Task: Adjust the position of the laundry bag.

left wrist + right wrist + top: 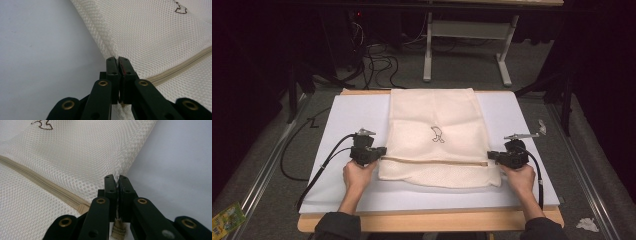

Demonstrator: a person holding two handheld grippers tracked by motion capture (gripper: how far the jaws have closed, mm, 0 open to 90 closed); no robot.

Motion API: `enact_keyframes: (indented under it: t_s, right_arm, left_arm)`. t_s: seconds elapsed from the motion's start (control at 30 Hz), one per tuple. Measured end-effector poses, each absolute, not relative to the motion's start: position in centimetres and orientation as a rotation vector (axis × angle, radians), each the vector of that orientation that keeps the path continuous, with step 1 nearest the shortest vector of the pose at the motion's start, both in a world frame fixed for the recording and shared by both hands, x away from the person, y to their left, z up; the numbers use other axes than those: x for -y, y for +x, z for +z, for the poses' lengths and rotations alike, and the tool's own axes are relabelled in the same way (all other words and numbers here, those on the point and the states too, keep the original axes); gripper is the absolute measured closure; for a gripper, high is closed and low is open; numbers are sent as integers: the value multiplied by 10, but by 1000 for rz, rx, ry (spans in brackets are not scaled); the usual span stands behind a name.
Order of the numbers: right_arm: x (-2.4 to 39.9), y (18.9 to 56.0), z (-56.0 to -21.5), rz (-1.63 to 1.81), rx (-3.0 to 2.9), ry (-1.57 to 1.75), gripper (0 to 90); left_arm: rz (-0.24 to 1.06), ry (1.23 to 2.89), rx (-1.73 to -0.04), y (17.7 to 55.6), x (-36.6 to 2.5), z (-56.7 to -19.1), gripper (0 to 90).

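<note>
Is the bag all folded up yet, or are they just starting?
Just starting, it seems. The mesh bag lies flat and spread on the white board, its zipper closed. Right now the left tongs and right tongs are each pinched shut on a side edge beside the zipper. No fold shows yet, so any folding is probably still ahead.

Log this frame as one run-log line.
scene: cream mesh bag flat on white board | left gripper: shut on bag's left edge at zipper | right gripper: shut on right edge
</note>
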State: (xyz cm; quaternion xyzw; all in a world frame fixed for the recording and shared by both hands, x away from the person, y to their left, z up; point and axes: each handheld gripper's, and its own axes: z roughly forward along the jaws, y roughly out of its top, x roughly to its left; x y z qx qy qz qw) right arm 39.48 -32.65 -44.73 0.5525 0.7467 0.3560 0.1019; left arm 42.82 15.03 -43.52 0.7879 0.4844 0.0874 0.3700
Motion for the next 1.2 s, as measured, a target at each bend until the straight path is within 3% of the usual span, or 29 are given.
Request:
enact_keyframes:
  t_s: [1.2]
  right_arm:
    - [289, 394, -454, 1095, -2261, 1604, 877]
  left_arm:
    - [308, 2001, -1309, 410, -184, -456, 864]
